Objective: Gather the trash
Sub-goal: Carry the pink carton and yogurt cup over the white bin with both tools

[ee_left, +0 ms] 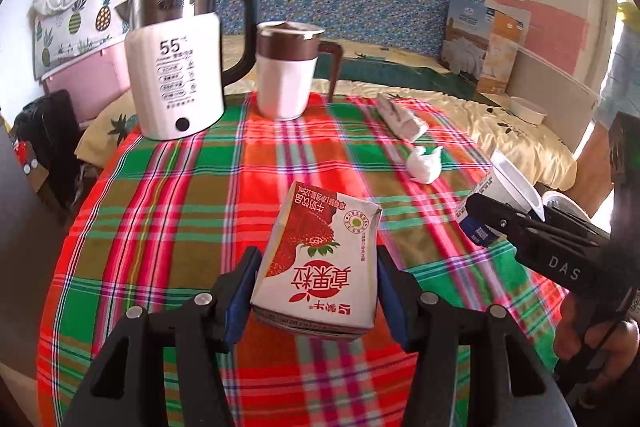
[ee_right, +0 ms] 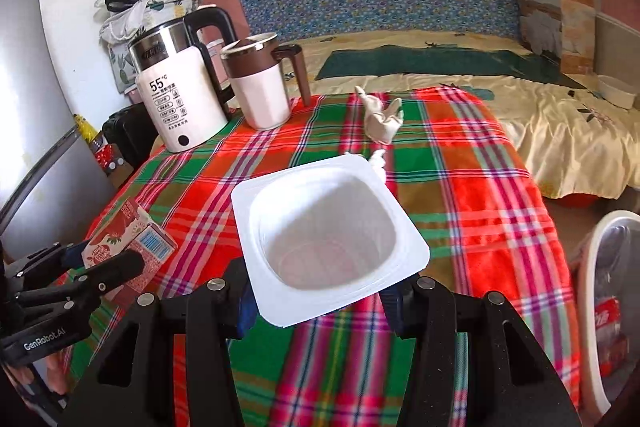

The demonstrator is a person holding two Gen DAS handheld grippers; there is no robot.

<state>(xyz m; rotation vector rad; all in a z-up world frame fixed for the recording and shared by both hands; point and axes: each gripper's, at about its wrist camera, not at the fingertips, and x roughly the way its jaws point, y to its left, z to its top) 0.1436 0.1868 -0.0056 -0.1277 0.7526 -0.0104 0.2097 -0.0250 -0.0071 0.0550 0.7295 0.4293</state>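
A strawberry milk carton [ee_left: 316,235] hangs just above the plaid tablecloth [ee_left: 180,187], and my left gripper [ee_left: 318,267] is shut on its two sides. The right wrist view shows that same carton [ee_right: 132,227] and left gripper [ee_right: 112,255] at the lower left. My right gripper [ee_right: 320,287] is shut on an empty white plastic cup [ee_right: 328,239], mouth towards the camera, held over the table. In the left wrist view, the cup [ee_left: 508,183] and right gripper [ee_left: 492,203] sit at the right edge. A crumpled tissue [ee_left: 424,163] and a crushed pale wrapper [ee_left: 402,119] lie on the cloth.
A white electric kettle [ee_left: 176,67] and a brown-and-white mug [ee_left: 286,75] stand at the table's far left. A white bin [ee_right: 600,267] with a clear liner stands on the floor to the right of the table. A bed [ee_right: 560,131] lies behind.
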